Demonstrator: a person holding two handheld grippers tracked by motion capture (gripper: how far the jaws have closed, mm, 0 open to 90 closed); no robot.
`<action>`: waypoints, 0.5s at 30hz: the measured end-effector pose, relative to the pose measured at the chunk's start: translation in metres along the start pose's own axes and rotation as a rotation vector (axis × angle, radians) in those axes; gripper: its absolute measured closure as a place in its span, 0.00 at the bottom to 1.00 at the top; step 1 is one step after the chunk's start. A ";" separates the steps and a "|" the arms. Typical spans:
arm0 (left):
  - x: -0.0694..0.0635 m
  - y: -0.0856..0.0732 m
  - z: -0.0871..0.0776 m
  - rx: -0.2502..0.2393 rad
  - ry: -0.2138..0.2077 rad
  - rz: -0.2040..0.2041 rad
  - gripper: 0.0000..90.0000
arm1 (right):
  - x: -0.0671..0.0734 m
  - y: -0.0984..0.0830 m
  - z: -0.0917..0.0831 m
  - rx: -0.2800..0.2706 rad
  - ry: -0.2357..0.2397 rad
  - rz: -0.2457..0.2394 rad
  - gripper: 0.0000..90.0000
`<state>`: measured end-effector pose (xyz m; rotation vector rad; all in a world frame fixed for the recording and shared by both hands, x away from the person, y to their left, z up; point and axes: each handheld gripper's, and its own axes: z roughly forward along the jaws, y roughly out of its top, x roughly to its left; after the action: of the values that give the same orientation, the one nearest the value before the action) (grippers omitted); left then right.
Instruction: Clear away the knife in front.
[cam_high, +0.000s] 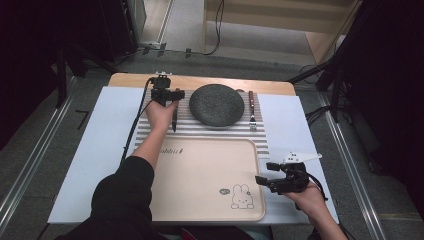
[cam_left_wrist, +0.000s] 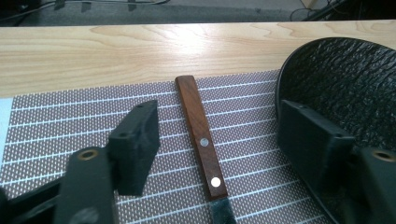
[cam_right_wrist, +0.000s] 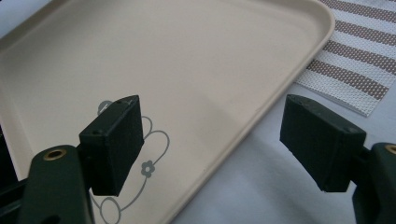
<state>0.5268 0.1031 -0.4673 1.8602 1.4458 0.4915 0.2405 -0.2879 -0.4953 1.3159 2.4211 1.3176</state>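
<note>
A knife with a brown wooden handle (cam_left_wrist: 201, 140) lies on the striped placemat (cam_left_wrist: 70, 116), its blade pointing toward me. My left gripper (cam_left_wrist: 222, 137) is low over it, open, with one jaw on each side of the handle and neither touching it. In the high view the left gripper (cam_high: 169, 94) sits left of the dark round plate (cam_high: 216, 104), with the knife (cam_high: 174, 121) showing below the hand. My right gripper (cam_high: 264, 172) is open and holds nothing, hovering at the right rim of the beige tray (cam_high: 200, 170).
A fork (cam_high: 252, 112) lies on the placemat right of the plate. The plate's rim (cam_left_wrist: 345, 79) is close beside my left gripper's right jaw. The tray (cam_right_wrist: 163, 60) bears a rabbit drawing (cam_high: 241, 196) near its front right corner. A pale sheet (cam_high: 95, 150) covers the table.
</note>
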 end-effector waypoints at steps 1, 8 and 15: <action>0.001 -0.001 0.001 0.000 -0.003 -0.006 0.36 | 0.000 0.000 0.000 -0.001 0.001 0.001 0.22; 0.001 -0.007 0.004 0.008 0.010 -0.003 0.36 | 0.000 0.000 0.000 -0.001 0.000 0.000 0.22; 0.000 -0.016 0.008 0.007 0.008 -0.006 0.37 | 0.000 0.000 0.000 0.000 0.003 -0.002 0.22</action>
<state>0.5214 0.1023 -0.4838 1.8607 1.4605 0.4919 0.2408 -0.2875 -0.4955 1.3119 2.4236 1.3199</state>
